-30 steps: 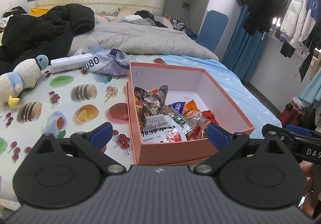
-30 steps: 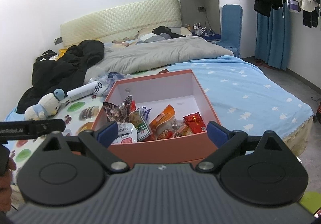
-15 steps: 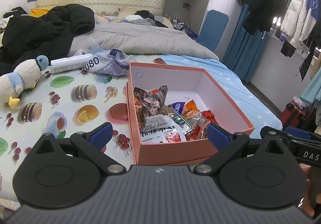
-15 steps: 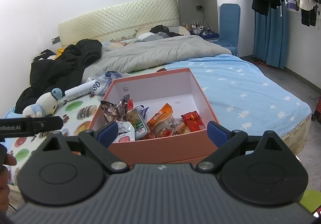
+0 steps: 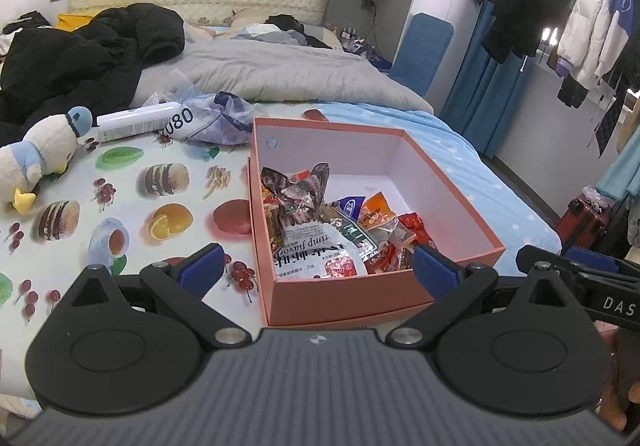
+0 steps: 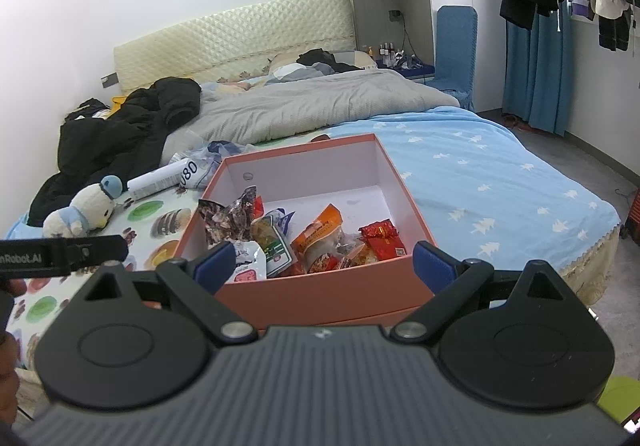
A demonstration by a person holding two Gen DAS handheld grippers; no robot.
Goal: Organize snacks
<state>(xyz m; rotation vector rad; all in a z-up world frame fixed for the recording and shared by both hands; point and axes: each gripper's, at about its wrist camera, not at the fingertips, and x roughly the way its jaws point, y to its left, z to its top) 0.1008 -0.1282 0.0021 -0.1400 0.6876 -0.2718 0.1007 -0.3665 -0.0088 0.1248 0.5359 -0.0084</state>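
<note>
Centrally, one orange box (image 5: pixel 352 296) sits on the bed's food-print cloth (image 5: pixel 120 202), snack packets (image 5: pixel 316 242) heaped in its near-left half, far half bare. Left gripper (image 5: pixel 316 270) and right gripper (image 6: pixel 324 266) hover before its near wall, fingers wide apart, empty. One white tube (image 5: pixel 140 122) reads "080".

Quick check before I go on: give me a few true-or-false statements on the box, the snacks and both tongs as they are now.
1. The orange box has its lid on. False: it is open.
2. The snack packets lie at the box's near end. True.
3. The left tongs grip a packet. False: open, empty.
4. The right tongs are open and hold nothing. True.
5. The plush duck is inside the box. False: it lies on the printed cloth, left of the box.
</note>
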